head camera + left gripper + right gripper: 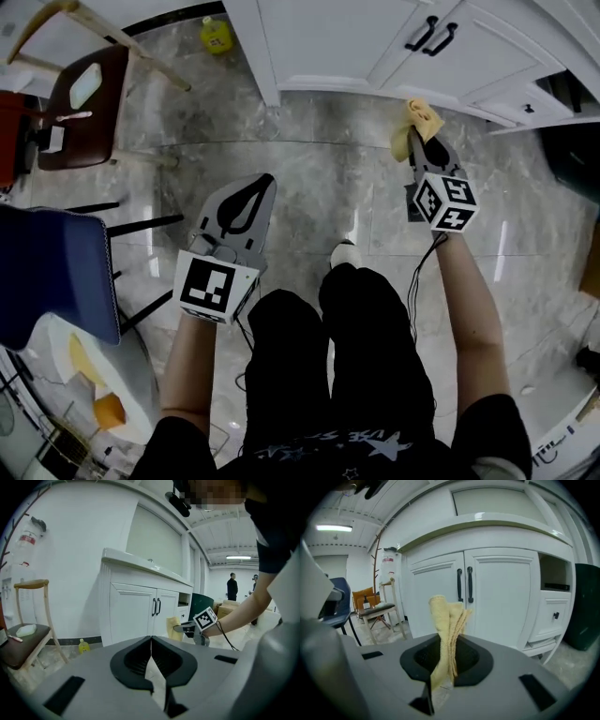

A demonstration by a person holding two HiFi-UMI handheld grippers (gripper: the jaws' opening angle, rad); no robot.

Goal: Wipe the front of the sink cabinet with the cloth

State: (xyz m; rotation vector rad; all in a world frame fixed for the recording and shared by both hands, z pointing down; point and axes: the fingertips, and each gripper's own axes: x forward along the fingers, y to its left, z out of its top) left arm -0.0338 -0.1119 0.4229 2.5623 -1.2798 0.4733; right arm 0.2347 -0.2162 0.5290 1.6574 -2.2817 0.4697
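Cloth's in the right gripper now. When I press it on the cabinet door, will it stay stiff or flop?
Probably floppy: the cloth stands in soft folds past the right gripper, and its tip curls over. It looks like light terry, so it should flatten against the door and drag rather than slide.

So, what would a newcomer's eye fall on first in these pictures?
Most likely the yellow cloth, pinched upright in the right gripper in front of the double doors of the white sink cabinet. Next, the left gripper, shut and empty, nearer the person over the grey marble floor. At far left stands a wooden chair with a dark seat.
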